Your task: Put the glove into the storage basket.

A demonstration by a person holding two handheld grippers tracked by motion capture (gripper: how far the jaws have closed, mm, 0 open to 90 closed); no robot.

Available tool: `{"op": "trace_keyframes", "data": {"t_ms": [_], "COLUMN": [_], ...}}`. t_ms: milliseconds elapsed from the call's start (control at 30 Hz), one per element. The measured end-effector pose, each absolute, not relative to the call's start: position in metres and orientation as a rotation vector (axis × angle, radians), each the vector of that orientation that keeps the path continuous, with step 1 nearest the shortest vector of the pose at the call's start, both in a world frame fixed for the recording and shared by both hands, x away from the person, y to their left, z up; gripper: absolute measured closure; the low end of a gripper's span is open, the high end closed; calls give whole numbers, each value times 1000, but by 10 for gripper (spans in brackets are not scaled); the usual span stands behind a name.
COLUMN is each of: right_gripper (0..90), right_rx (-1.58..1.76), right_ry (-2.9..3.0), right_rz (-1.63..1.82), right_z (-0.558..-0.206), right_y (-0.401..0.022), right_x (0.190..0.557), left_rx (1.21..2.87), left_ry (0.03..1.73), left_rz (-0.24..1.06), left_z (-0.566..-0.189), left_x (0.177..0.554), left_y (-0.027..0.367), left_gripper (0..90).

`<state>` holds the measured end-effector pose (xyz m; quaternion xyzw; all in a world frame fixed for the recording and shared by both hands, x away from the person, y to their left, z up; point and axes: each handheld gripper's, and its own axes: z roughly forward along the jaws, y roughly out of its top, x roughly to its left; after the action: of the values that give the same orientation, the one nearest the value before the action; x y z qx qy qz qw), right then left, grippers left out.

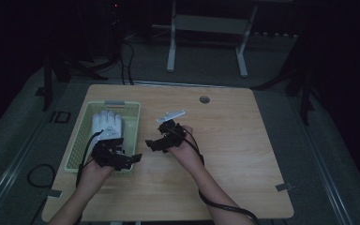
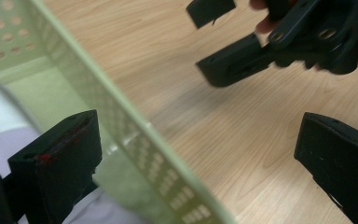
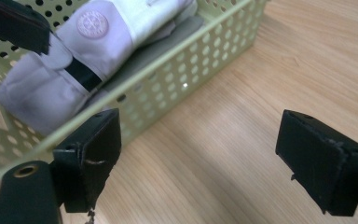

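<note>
Standing over the wooden bench [image 1: 225, 154], a person works with a gripper in each hand while the room around lies in near darkness. A pale green perforated basket [image 1: 82, 136] sits along the bench's left edge, its long side running from the near half toward the far-left corner. Inside it lies a folded white garment [image 1: 107, 124], taking up the far half of the basket; in the right gripper view it shows a round embossed badge and a dark band across the cloth.

Over the basket's near right corner hangs the left gripper [image 1: 130, 158]. Its jaws are spread wide and grasp nothing. In the left gripper view one jaw sits inside the basket just above the white cloth, the other out over bare wood, so the green wall passes between them.

Just to the right of the basket, over the middle of the bench, is the right gripper [image 1: 155, 143], turned toward the left one with its grey three-cornered plate on top. Its jaws are also parted and empty. In the right gripper view the basket's wall lies just beyond the left-hand jaw, with bare wood between the two.

Near the far edge, a small round cable hole [image 1: 204, 99] is set into the bench.
</note>
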<state>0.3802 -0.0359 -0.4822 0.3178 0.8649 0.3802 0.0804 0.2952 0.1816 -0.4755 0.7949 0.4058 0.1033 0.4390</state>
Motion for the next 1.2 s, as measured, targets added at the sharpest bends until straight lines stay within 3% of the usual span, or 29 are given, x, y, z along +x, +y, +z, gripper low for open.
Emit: {"op": "trace_keyframes", "data": {"t_ms": [500,1200], "right_gripper": [141,139], "right_rx": [976,1021], "right_ry": [2532,2532], "right_rz": [1152,1150], "right_z": [-490,-527], "right_y": [-98,-148], "right_x": [378,363], "left_rx": [2021,2086], "left_ry": [876,723], "left_rz": [210,91], "left_z": [-475,-517], "left_x": [287,280], "left_y": [121,69], "left_gripper": [10,10]}}
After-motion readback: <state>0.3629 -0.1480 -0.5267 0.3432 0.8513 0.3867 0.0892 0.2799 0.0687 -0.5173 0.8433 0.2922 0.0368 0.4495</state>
